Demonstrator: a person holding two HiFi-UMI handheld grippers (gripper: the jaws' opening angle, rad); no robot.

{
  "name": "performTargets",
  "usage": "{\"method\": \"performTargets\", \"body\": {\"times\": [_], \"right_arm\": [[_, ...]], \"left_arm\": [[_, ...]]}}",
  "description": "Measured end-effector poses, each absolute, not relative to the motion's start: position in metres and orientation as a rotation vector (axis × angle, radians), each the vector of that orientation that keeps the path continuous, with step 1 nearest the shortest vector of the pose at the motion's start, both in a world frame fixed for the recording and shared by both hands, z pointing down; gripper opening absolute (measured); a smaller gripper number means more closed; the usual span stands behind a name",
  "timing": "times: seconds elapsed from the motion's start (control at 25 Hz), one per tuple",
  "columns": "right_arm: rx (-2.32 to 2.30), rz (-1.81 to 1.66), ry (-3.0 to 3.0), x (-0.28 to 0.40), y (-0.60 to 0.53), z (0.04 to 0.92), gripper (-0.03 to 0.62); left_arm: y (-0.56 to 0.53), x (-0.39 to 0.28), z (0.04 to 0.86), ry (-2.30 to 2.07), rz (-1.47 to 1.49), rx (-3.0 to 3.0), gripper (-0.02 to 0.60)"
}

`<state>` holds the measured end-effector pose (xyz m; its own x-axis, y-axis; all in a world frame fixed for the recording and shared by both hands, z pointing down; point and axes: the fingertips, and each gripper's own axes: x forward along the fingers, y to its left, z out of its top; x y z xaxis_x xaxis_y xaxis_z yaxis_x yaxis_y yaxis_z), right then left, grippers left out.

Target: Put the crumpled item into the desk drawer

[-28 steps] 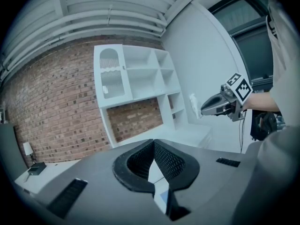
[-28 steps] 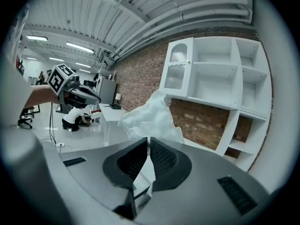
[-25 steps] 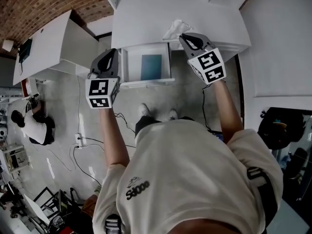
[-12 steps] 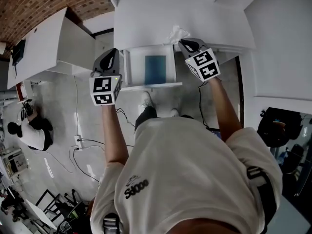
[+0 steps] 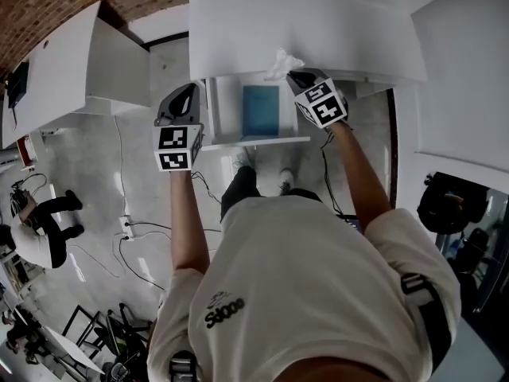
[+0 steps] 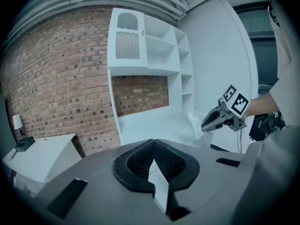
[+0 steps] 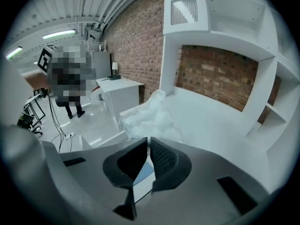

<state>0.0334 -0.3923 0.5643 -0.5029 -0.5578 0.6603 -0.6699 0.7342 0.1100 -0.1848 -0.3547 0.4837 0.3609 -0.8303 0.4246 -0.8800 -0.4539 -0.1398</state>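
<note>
While the right gripper is squeezed closed, it looks empty. It could bump away the crumpled item just ahead.

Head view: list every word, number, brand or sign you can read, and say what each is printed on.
Shirt: a dark logo with a word under it, upside down, too blurred to read.
Left gripper and right gripper: black-and-white square markers only, no letters or numbers.
No other readable text.

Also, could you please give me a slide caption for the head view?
Right gripper pinches the tissue at the desk edge, above the open drawer; left gripper shut beside it.
</note>
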Motion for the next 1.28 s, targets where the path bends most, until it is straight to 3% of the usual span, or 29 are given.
{"method": "performTargets", "body": {"times": [0.8,1.28], "right_arm": [[0.723,0.388,-2.044,-0.013,-0.397,0.728,0.02],[0.701,0.444,-1.907,0.001,-0.407,0.813,0.021]], "left_arm": [[-0.395,-0.213,0.595,-1.455,0.769,2.355,0.018],[-0.4,-0.221,0.633,-1.461,0.797,2.283,0.018]]}}
